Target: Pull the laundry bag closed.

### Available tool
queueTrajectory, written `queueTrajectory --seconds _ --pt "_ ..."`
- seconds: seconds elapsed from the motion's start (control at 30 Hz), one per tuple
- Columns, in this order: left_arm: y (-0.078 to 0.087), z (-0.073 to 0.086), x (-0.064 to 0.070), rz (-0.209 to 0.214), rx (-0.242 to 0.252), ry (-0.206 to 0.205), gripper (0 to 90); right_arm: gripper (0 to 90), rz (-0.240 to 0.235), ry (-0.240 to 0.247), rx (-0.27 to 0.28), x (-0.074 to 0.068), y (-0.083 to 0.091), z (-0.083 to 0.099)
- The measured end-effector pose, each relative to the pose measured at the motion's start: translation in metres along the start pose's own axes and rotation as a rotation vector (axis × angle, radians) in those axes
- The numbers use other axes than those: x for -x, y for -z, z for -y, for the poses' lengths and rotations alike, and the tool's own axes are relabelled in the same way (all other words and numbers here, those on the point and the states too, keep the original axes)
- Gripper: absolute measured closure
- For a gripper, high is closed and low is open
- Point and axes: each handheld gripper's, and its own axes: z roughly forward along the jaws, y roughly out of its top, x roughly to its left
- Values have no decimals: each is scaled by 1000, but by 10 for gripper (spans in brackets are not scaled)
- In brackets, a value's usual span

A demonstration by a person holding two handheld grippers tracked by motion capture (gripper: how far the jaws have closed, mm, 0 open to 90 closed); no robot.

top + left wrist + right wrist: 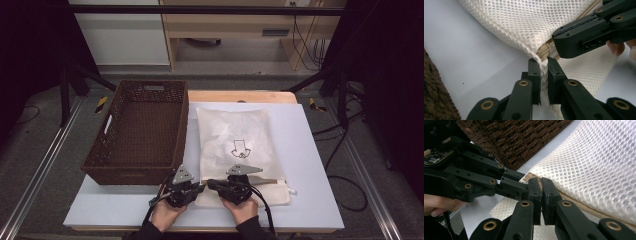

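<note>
My left gripper [544, 62] pinches the near corner of the mesh bag [235, 145] on the white board [310, 150]; my right gripper [541, 182] clamps its zipper [584, 206] just beside, basket [137, 130] left.

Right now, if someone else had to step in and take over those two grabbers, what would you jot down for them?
Left gripper: shut on the near left corner of the mesh bag, right by the zipper end.
Right gripper: shut on the same bag's edge at the zipper, almost touching the left one.
The bag lies flat on the white board. The brown basket stands to its left, with nothing inside.
Done: both grips are set at the corner.
Left: probably opening the zipper. Whether it is open at all yet cannot be told.
</note>
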Motion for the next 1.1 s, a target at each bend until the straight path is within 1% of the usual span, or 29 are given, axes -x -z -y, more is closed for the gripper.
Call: queueTrajectory --seconds 0.03,0.1,0.13,0.3,0.4,0.47,0.63,0.67,0.7,0.73,0.77,0.8,0.83,0.87,0.9,0.93,1.0,1.1 --pt "1 0 1 -8 0 6 835 872 2 3 -1 0 0 0" --pt "2 -1 4 -31 0 -3 842 872 1 -5 3 0 -1 1" --pt "3 -1 5 -40 3 2 844 872 0 -6 6 0 -1 1" --pt "5 -1 8 -60 21 2 851 873 8 -23 6 0 0 1" --pt "8 -2 8 -59 33 9 852 873 5 -28 13 1 1 1" --pt "8 -2 8 -58 36 8 852 873 16 -40 10 2 1 0" --pt "9 -3 9 -60 37 0 852 873 11 -52 6 2 2 0" --pt "11 -3 9 -63 48 2 852 873 8 -59 6 3 2 0" --pt "12 -4 9 -56 50 7 852 874 21 -65 2 3 2 -1" --pt "13 -4 8 -55 58 13 852 875 16 -67 5 5 3 0" --pt "15 -4 8 -59 69 14 853 874 27 -68 2 5 3 0" --pt "16 -5 7 -60 64 13 853 874 52 -61 1 6 3 0" --pt "17 -5 6 -61 68 15 852 874 66 -64 -3 9 3 1" --pt "18 -5 5 -56 66 15 852 874 50 -73 4 12 4 3" --pt "17 -5 5 -52 58 16 852 874 52 -69 3 13 6 4" --pt "17 -4 5 -57 58 9 851 874 57 -65 -1 12 7 4" --pt "15 -3 6 -65 47 -5 850 873 67 -37 -4 10 8 4" --pt "14 -2 8 -72 43 -16 850 873 62 -42 -13 12 10 4"
